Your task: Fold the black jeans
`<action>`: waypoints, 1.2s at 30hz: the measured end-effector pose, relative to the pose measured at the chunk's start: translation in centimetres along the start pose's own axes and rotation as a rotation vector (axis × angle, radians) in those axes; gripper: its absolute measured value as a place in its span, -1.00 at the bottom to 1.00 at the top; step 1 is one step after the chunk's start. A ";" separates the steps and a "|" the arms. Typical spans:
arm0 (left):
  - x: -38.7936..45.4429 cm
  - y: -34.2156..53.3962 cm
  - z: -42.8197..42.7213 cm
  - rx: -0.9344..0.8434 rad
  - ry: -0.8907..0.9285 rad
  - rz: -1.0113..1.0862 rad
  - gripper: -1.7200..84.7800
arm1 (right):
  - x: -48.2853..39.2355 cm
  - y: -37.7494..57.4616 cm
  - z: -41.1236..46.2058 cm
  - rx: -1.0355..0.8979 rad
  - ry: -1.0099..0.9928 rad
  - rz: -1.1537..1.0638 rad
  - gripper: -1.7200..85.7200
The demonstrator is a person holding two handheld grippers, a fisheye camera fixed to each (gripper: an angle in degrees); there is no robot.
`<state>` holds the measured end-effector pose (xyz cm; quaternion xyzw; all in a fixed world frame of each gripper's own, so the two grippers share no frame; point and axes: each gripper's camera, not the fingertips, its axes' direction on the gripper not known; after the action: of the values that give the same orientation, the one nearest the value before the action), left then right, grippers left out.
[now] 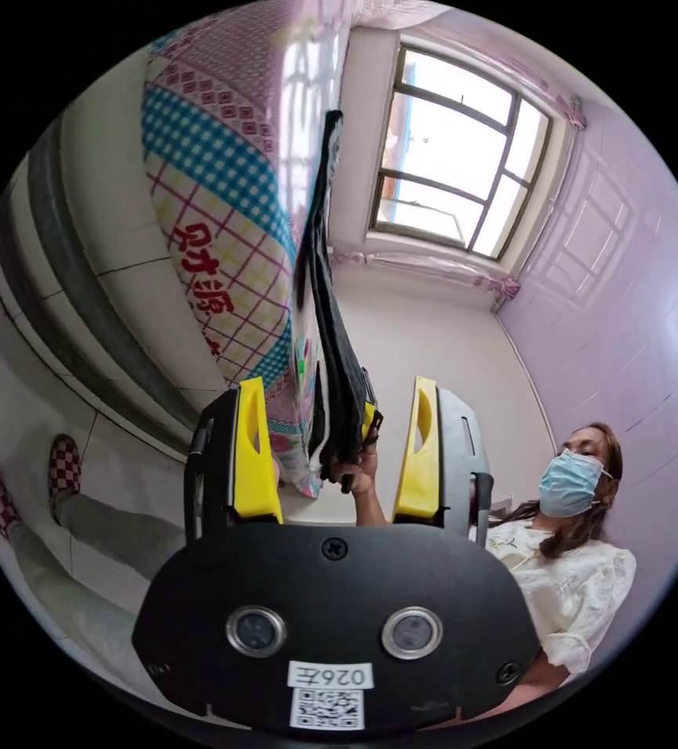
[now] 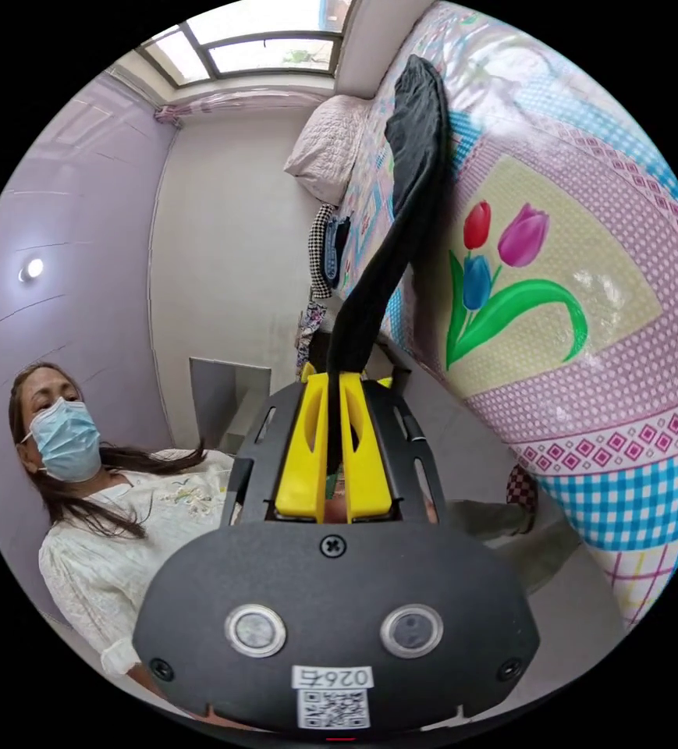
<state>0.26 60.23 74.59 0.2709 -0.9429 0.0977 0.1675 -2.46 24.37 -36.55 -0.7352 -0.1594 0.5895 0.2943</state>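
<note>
Item: black jeans [image 2: 401, 234], one pair, gathered into a long dark band. One end is pinched in the right gripper [image 2: 334, 437], whose yellow jaws sit together on the cloth; from there the band runs straight away from the gripper, its far end resting on the patterned bedspread [image 2: 588, 374]. Long axis: in line with the right gripper's reach, along the bed.

Left gripper [image 1: 337, 449]: jaws spread wide, nothing between them. In the left gripper view the jeans [image 1: 331, 328] appear edge-on, directly ahead of the gap, with the right gripper [image 1: 366, 429] holding the near end there; how far ahead is hard to judge through the fisheye.

Relation for the next move, as judged: the right hand already has the garment; the left is the free one and faces the band's near end, so it would travel forward to take a second hold.

Surroundings: window [image 1: 463, 172], pillow [image 2: 327, 148], person in a white top [image 2: 143, 538]
</note>
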 end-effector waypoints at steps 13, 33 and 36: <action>1.8 0.5 7.6 -0.453 -0.098 0.105 -0.95 | -3.0 2.0 -3.3 -0.091 0.413 -0.162 -0.85; -0.5 7.9 4.9 -0.407 0.061 -0.021 -0.95 | 2.2 3.3 -3.0 -0.247 -0.092 0.042 -0.96; -1.4 8.6 5.7 -0.441 -0.019 -0.048 -0.95 | 1.8 3.8 -2.5 -0.271 -0.020 0.000 -0.96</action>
<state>-4.76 66.54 67.99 0.2512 -0.9362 -0.1175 0.2160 -0.02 21.83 -39.98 -0.7621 -0.2407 0.5699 0.1908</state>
